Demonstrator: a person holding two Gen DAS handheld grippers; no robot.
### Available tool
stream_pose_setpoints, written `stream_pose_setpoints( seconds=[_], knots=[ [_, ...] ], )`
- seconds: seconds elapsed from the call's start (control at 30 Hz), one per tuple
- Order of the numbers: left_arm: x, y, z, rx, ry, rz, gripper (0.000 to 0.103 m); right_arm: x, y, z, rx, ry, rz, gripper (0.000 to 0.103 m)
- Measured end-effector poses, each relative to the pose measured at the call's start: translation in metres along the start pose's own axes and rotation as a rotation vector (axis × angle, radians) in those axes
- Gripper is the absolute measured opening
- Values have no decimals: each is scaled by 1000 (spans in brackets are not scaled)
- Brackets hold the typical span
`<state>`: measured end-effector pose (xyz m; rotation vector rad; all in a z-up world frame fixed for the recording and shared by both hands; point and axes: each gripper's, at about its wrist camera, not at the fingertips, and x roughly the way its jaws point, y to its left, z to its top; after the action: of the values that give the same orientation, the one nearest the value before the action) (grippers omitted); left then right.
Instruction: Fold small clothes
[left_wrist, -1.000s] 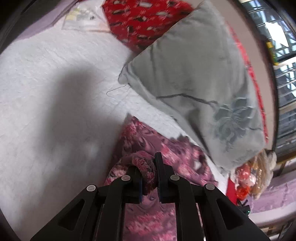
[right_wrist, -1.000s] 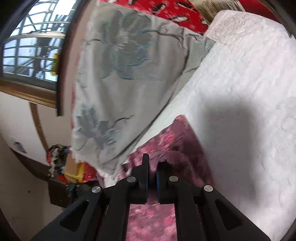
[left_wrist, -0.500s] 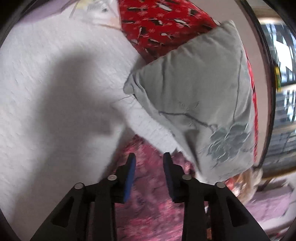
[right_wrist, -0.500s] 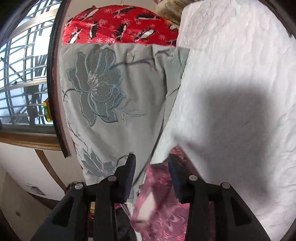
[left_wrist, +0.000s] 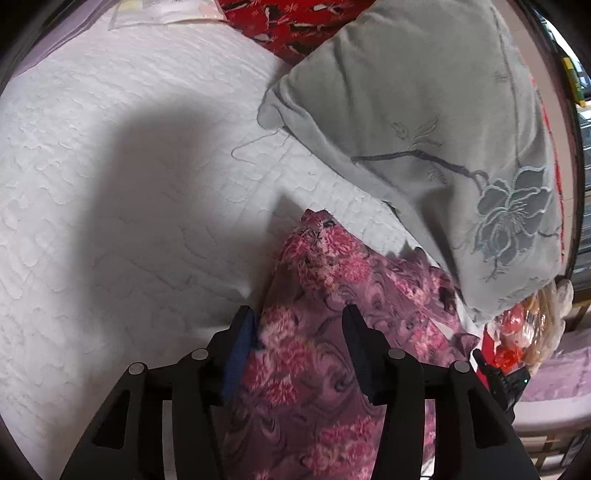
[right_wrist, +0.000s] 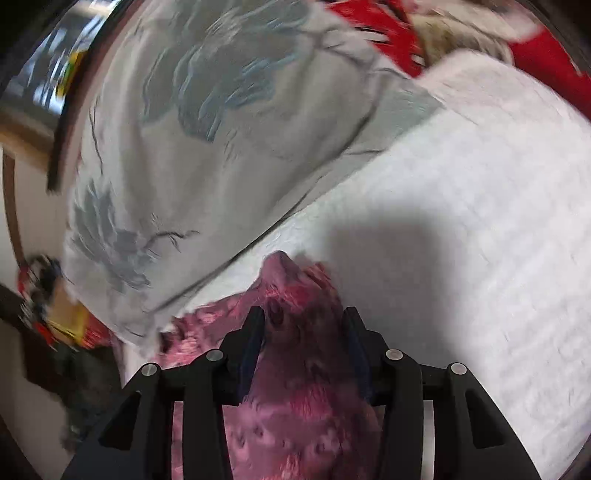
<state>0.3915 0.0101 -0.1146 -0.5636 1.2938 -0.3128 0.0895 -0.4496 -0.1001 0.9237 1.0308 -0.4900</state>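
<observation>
A pink and purple floral garment (left_wrist: 332, 314) lies on the white quilted bed (left_wrist: 129, 184), beside a grey pillow. My left gripper (left_wrist: 297, 317) is open, its jaws apart over the garment's near part. In the right wrist view the same garment (right_wrist: 303, 369) shows blurred, one corner pointing up toward the pillow. My right gripper (right_wrist: 304, 319) is open too, with the cloth lying between and below its fingers. Neither gripper holds the cloth.
A grey pillow with embroidered flowers (left_wrist: 443, 129) leans at the right, touching the garment's far edge; it also shows in the right wrist view (right_wrist: 203, 147). A red patterned cushion (left_wrist: 295, 22) lies behind it. Clutter (left_wrist: 524, 332) sits beyond the bed's edge.
Both grippers were shut on the garment a second ago. They have opened and let it go, and the cloth now lies on the bed.
</observation>
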Motion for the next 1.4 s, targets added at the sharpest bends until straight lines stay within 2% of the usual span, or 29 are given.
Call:
stream_pose_setpoints(
  seconds=[0.07, 0.1, 0.13, 0.17, 0.2, 0.23, 0.37, 0.43, 0.57, 0.67, 0.8, 0.93, 0.97, 1.0, 1.1, 1.17, 1.23, 1.3, 1.33, 1.37, 1.4],
  knots=[
    [7, -5, 0, 12, -3, 8, 46, 9, 7, 2, -43, 8, -16, 46],
    [8, -7, -2, 28, -14, 14, 35, 10, 11, 3, -69, 3, -23, 43],
    [7, -10, -5, 53, -32, 27, 14, 10, 14, 4, -86, -3, -27, 38],
    [4, -16, -7, 83, -61, 50, 7, 7, 16, 4, -107, -17, -32, 17],
    [-3, -15, -11, 100, -82, 56, 6, 5, 19, 5, -122, -27, -27, 5],
    [-9, -19, -15, 119, -115, 68, 5, 0, 20, 5, -134, -41, -16, 4],
    [-32, -30, -25, 150, -199, 55, 4, -28, 28, 9, -199, -121, 26, 4],
    [-41, -35, -26, 148, -239, 42, 4, -36, 32, 15, -188, -151, 57, 4],
    [-43, -37, -25, 133, -294, 69, 4, -42, 35, 28, -150, -204, 79, 4],
    [-18, -29, -19, 87, -261, 106, 4, -30, 30, 33, -116, -197, 54, 4],
    [19, -14, -12, 34, -193, 177, 5, 1, 13, 30, -70, -138, -30, 4],
    [16, -9, -15, 11, -198, 155, 6, 20, -2, 23, -25, -67, -104, 7],
    [10, -11, -17, 25, -202, 158, 6, 14, -1, 22, -27, -95, -125, 14],
    [2, -15, -22, 57, -217, 163, 6, 3, 4, 19, -53, -136, -148, 14],
    [-28, -40, -52, 197, -287, 160, 7, -25, 27, 6, -160, -193, -61, 14],
    [-34, -55, -75, 255, -289, 151, 13, -30, 40, -8, -201, -165, 0, 16],
    [-28, -66, -100, 298, -266, 149, 23, -24, 49, -24, -234, -113, 11, 18],
    [-11, -72, -121, 334, -230, 193, 25, -4, 55, -47, -282, -36, -49, 20],
    [6, -73, -129, 352, -179, 242, 25, 5, 54, -53, -293, 1, -84, 21],
    [18, -73, -136, 363, -150, 289, 25, 7, 55, -59, -317, -8, -109, 21],
    [16, -74, -139, 380, -184, 300, 25, 1, 59, -60, -331, -36, -126, 21]
  ],
)
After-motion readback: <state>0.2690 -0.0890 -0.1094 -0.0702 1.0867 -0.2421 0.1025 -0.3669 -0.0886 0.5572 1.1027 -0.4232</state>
